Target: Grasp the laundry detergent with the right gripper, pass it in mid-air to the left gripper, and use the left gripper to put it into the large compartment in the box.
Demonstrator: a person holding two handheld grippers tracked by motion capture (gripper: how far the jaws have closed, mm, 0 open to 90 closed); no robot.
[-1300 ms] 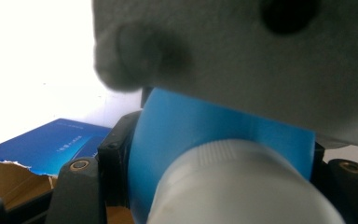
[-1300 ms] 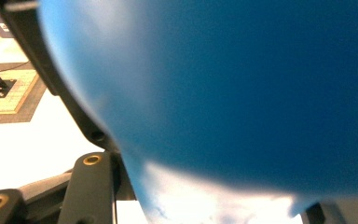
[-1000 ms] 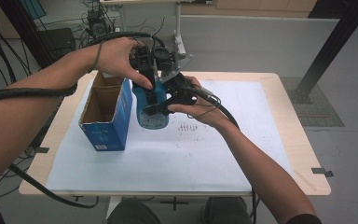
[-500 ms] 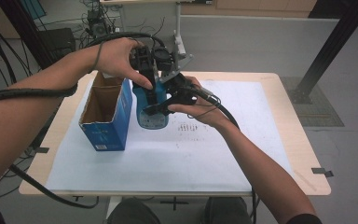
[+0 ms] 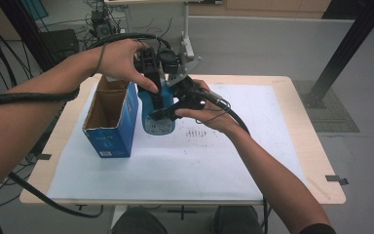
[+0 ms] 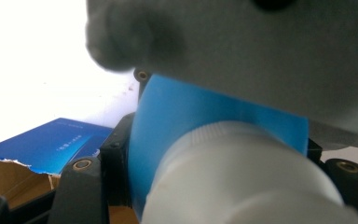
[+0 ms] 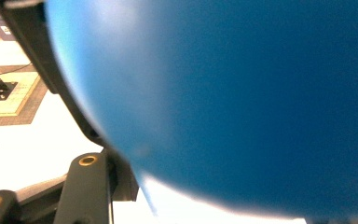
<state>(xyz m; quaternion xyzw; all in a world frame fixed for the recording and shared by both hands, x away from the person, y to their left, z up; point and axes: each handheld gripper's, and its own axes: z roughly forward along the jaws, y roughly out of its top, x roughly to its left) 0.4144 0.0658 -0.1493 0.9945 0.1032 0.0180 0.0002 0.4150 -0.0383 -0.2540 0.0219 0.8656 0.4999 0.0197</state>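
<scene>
With the blue bottle [image 5: 158,109] standing just right of the open box [image 5: 111,121], the left gripper [image 5: 159,92] is clamped on its white cap while the right gripper [image 5: 168,113], jaws just easing apart, hugs its body, so the bottle could tip.

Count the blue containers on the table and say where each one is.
2. An open blue box stands at the table's left. A blue bottle stands right beside it, gripped by both tongs. Anything inside the box is hidden.
</scene>
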